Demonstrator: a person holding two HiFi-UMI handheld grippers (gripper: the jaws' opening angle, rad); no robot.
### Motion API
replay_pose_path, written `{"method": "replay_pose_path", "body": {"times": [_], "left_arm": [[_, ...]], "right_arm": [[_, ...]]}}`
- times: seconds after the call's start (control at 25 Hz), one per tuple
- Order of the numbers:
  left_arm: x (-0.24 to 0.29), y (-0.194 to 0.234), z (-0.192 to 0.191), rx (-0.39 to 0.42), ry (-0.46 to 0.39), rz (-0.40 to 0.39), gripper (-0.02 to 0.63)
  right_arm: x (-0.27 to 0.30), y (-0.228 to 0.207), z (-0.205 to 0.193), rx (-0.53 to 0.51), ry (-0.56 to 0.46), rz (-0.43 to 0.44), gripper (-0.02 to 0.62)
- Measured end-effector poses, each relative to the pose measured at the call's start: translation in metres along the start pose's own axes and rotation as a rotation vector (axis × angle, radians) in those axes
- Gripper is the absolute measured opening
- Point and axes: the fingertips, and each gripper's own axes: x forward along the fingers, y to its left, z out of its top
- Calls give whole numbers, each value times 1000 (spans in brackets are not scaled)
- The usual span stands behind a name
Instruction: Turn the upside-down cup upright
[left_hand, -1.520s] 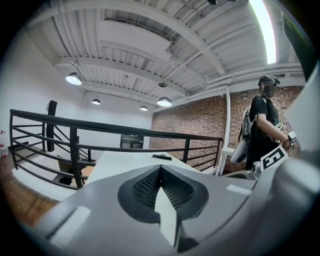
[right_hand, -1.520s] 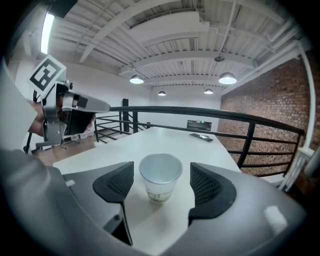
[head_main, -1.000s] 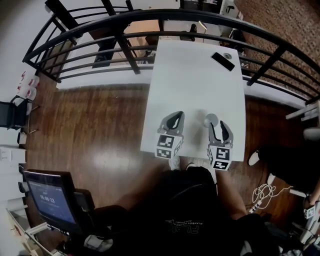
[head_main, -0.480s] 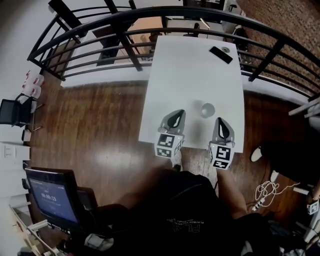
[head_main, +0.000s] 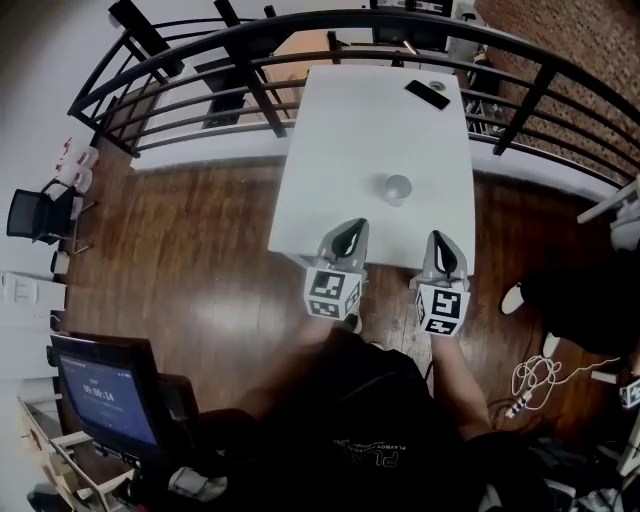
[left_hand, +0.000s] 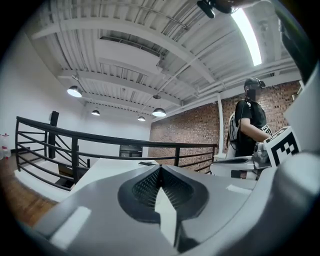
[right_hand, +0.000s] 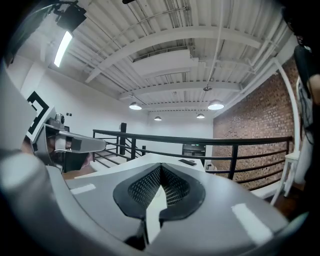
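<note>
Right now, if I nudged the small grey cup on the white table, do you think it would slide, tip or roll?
The cup looks small, so it is probably light and would slide readily on the smooth white table. It stands on end, so a high push might tip it, and its round body could then roll.

Top of the table (head_main: 365, 130): white, smooth, matt, only a faint sheen. 
Boards of the floor (head_main: 190, 260): dark wood, glossy, with bright reflections. 
Bars of the railing (head_main: 250, 45): black, metal by the look, satin finish. 
Surface of the cup (head_main: 398, 187): pale grey, smooth; material not discernible. 
Shells of the left gripper (head_main: 355, 226) and right gripper (head_main: 441, 238): grey plastic, matt, smooth. Their pads (right_hand: 145, 187) are black, finely ribbed and rubber-like. 
The brick wall (right_hand: 260, 105) is bare, red and rough.
</note>
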Motion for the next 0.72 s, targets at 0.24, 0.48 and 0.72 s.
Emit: {"method": "replay_pose_path", "body": {"times": [0.24, 0.48, 0.72], "left_arm": [[-49, -24, -9, 39, 5, 41, 0], [-113, -54, -6, 77, 40, 59, 0], [-128, -42, -14, 50, 58, 81, 0]], "right_arm": [[-54, 13, -5, 22, -6, 39, 12], [-124, 29, -1, 34, -14, 47, 12], [-125, 44, -5, 45, -27, 53, 11]]}}
